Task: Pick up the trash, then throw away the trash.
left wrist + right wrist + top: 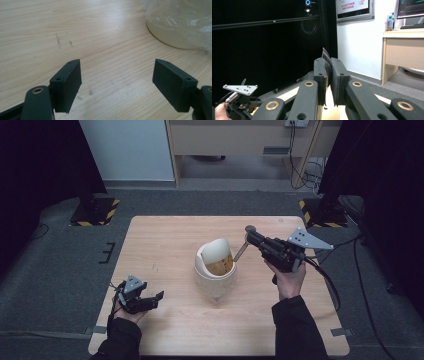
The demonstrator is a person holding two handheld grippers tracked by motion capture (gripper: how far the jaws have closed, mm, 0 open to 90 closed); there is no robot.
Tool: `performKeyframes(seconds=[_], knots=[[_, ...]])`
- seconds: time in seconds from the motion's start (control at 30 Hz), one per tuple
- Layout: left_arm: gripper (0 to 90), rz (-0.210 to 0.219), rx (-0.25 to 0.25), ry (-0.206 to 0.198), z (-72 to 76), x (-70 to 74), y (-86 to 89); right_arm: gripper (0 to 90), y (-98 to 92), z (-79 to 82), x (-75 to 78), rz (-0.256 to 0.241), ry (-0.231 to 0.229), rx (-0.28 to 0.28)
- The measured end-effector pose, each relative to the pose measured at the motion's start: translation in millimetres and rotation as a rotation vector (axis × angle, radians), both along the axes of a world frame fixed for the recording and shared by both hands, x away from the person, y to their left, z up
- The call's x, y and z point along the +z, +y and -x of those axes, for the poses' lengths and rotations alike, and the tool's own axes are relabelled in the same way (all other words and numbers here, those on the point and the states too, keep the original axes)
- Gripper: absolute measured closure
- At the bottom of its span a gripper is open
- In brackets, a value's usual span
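we were at the dipping step: our right gripper (248, 231), up behind and to the right of the white swing-lid bin (215, 270), had its jaws pressed together on the top of a thin metal-handled tool (241, 251), likely a spoon or ladle. its shaft slanted down into the bin's open mouth, where something amber (220, 266) showed. in the right gripper view the jaws (328, 75) met on a thin dark edge, so we judged the grip firm.

the bin stood near the middle of the wooden table (165, 240), its domed lid tipped back to the far-left side, and a clear plastic liner (180, 17) spilled over its base in the left gripper view.

our left gripper (150, 301) rested low on the table, well to the near-left of the bin, jaws spread wide and empty (117, 82).

the next move, we reckoned, called for working the tool within the bin's mouth or lifting it straight out along its own slant, so the shaft cleared the rim without tipping the light bin; the left gripper might have steadied the bin's wall.
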State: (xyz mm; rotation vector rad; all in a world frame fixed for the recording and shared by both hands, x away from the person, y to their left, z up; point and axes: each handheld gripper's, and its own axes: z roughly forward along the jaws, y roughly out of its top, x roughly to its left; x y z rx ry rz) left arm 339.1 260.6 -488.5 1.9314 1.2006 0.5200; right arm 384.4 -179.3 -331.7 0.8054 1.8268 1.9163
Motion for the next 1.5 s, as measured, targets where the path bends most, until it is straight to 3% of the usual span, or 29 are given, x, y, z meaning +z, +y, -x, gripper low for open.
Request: performKeyframes(seconds=[0.63,0.87,1.1,1.33,1.5], knots=[[21.8,-0.007,-0.017,-0.001,0.1,1.1,-1.9,83.8,32.0,-9.2,-34.4,0.034,0.005,-0.002],[21.7,-0.009,-0.02,-0.004,0.0,1.5,-2.8,83.7,41.8,-8.1,-47.7,0.078,-0.003,-0.002],[21.7,-0.012,-0.019,-0.013,0.6,3.0,-3.8,81.5,51.3,-8.6,-58.7,0.127,0.021,0.012],[21.7,-0.012,-0.015,-0.012,0.5,3.0,-2.9,74.3,47.6,-11.5,-55.9,0.135,0.05,0.021],[21.7,-0.013,-0.014,-0.009,0.4,2.6,-2.7,67.6,27.2,-12.0,-49.0,0.093,0.062,-0.005]])
